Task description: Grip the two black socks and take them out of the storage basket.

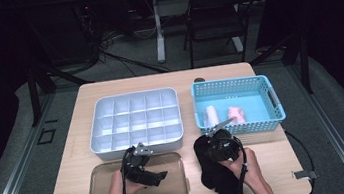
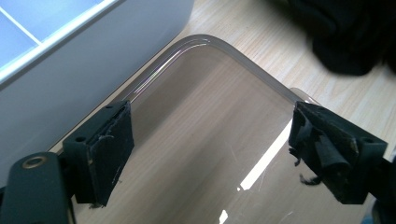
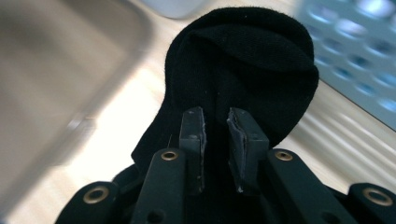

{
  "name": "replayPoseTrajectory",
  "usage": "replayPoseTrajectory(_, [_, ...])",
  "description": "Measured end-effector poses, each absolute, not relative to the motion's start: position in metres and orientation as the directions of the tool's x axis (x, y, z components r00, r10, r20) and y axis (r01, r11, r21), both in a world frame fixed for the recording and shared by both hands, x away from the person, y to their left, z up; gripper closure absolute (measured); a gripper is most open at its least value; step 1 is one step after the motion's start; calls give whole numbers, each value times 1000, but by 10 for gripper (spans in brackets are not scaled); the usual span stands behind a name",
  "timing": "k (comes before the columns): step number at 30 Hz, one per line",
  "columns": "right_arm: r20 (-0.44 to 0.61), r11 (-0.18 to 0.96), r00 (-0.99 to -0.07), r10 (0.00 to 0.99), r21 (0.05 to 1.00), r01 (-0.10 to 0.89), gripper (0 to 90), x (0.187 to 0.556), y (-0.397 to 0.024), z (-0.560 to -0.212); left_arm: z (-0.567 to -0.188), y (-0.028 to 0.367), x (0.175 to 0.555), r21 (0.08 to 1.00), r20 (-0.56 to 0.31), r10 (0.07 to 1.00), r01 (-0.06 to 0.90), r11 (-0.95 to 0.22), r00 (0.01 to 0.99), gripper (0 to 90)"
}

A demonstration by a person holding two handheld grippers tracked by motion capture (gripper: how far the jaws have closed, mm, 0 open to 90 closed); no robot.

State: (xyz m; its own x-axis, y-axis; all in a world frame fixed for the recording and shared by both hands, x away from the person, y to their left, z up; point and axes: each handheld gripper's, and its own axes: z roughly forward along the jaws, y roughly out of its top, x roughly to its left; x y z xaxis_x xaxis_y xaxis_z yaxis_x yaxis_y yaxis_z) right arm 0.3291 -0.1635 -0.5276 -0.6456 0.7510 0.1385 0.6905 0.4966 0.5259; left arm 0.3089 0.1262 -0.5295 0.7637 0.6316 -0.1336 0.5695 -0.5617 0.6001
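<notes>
Up close, the right gripper view shows the right gripper point(image 3: 216, 128) clenched on a fold of the black fabric sock point(image 3: 243, 60); the high view places that sock lower centre, below the blue perforated plastic basket point(image 1: 270, 95). Meanwhile the left gripper point(image 2: 210, 144) stands released over the clear plastic tray point(image 2: 205, 93).

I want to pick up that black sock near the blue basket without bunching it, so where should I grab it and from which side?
The black sock lies flat on the table, its rounded end toward the blue basket. Probably best to come from above and pinch a raised fold near that end, as the right gripper does, its fingers nearly together on the cloth; a flat edge offers little to catch.
</notes>
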Motion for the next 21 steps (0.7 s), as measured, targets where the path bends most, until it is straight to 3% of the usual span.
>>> replayPoseTrajectory(9, [139,622,-777,614,521,584,745,322,-129,-531,-532,119,309,589,-147,609,564,-578,779,197])
replayPoseTrajectory(15, [144,628,-775,616,504,593,507,323,-124,-534,-536,111,309,577,-142,597,556,-598,789,234])
replayPoseTrajectory(21, [188,558,-691,698,462,690,432,316,-165,-519,-536,110,310,575,-133,598,553,-603,790,240])
